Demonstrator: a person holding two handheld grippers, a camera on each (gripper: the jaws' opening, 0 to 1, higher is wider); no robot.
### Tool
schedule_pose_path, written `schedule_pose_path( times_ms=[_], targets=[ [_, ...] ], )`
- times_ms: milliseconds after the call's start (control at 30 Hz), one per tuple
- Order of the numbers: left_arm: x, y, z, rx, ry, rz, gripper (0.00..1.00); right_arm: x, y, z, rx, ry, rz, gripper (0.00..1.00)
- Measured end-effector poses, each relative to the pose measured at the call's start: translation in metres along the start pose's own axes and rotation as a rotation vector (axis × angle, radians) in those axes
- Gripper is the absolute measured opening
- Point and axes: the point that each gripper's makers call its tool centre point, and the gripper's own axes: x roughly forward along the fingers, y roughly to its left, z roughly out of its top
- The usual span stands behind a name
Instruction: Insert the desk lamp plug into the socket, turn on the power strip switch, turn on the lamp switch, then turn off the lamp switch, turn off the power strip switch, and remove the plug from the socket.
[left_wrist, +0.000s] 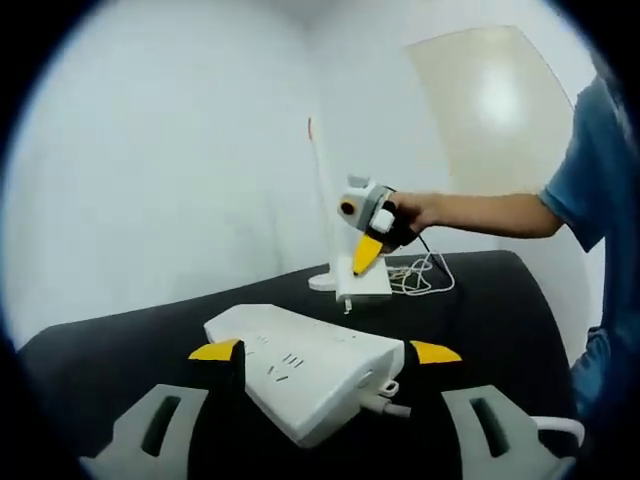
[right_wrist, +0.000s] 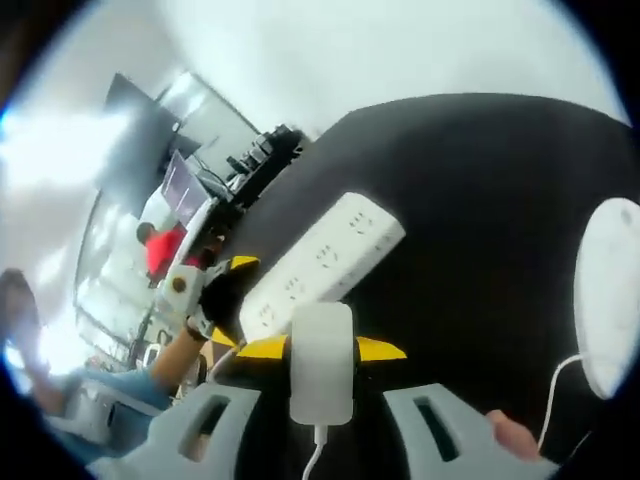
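While sitting on the black table (left_wrist: 120, 340), the power strip (left_wrist: 310, 375) is lying between the left gripper's (left_wrist: 325, 352) yellow-tipped jaws, which are spreading wide at its two sides; touching cannot be told. Clamping the white plug (right_wrist: 321, 362) in the right gripper (right_wrist: 322, 350), just short of the strip's near end. Lamp base (right_wrist: 606, 300) showing at 3 o'clock.

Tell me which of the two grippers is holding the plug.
The right gripper: the white plug is clamped between its yellow-tipped jaws. The left gripper instead straddles the end of the white power strip on the black table.
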Motion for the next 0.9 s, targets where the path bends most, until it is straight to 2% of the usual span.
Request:
schedule_pose_path(
  times_ms=[100,267,400,467,500,667,900],
  targets=[
    [-0.001,0.001,0.001,-0.001,-0.005,0.004,0.62,0.001,-0.001,-0.003,0.022,-0.009,0.002,0.24],
    [-0.002,-0.001,0.002,-0.001,-0.002,0.003,0.61,0.0,-0.017,-0.002,0.047,0.001,-0.02,0.24],
    [-0.002,0.0,0.002,-0.002,-0.001,0.005,0.61,0.002,-0.015,-0.008,0.062,-0.004,-0.026,0.25],
    [-0.003,0.001,0.002,-0.001,0.001,0.005,0.6,0.001,-0.016,-0.005,0.032,-0.008,-0.04,0.25],
    [-0.003,0.001,0.002,0.0,0.003,0.006,0.6,0.001,-0.018,-0.004,-0.015,-0.006,-0.05,0.25],
    [-0.005,0.002,0.001,0.002,0.002,0.007,0.59,-0.003,-0.022,-0.003,-0.164,0.015,-0.165,0.27],
    [-0.005,0.003,0.001,0.0,0.002,0.009,0.59,-0.001,-0.017,-0.007,-0.196,0.038,-0.201,0.28]
  ],
)
